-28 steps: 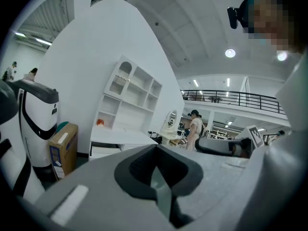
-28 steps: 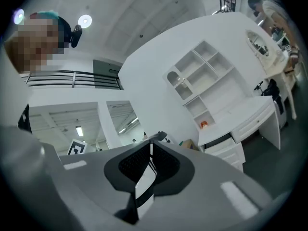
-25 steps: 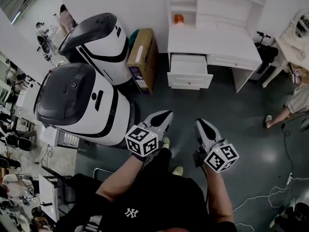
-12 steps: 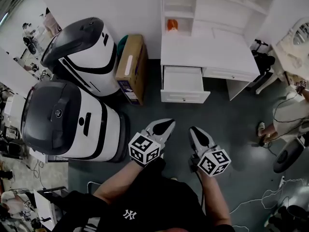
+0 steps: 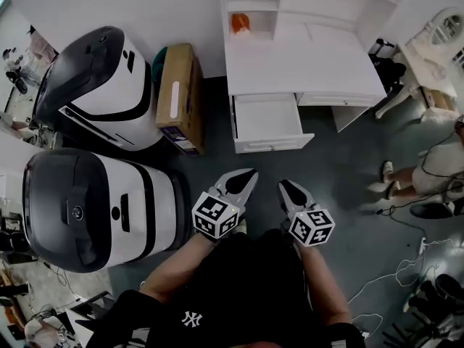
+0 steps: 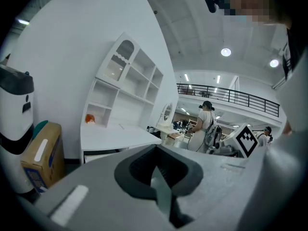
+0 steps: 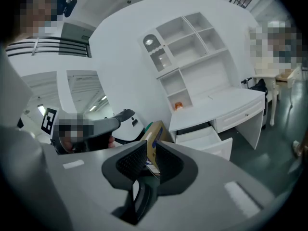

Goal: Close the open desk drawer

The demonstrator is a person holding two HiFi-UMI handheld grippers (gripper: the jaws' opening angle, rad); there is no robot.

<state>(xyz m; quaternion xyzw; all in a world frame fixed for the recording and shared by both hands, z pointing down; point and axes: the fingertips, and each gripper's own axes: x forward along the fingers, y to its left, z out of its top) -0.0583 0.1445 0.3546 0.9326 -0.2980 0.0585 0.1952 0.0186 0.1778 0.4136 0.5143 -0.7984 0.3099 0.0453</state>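
Overhead, the open drawer (image 5: pixel 274 143) of the white desk (image 5: pixel 301 64) juts out at 12 o'clock, well apart from the left gripper (image 5: pixel 246 176) and right gripper (image 5: pixel 287 188), both aimed that way, probably for an approach. Left gripper view: fingers together, empty. Right gripper view: fingers slightly apart, gripping nothing, drawer at 2 o'clock.

Bare floor (image 5: pixel 272 165) lies open straight ahead up to the drawer (image 5: pixel 272 143) front. On the left, the near machine (image 5: pixel 109 205) and a box (image 5: pixel 176 96) hem that lane; on the right, the floor is free as far as a person (image 5: pixel 428 176) and cables (image 5: pixel 384 285).
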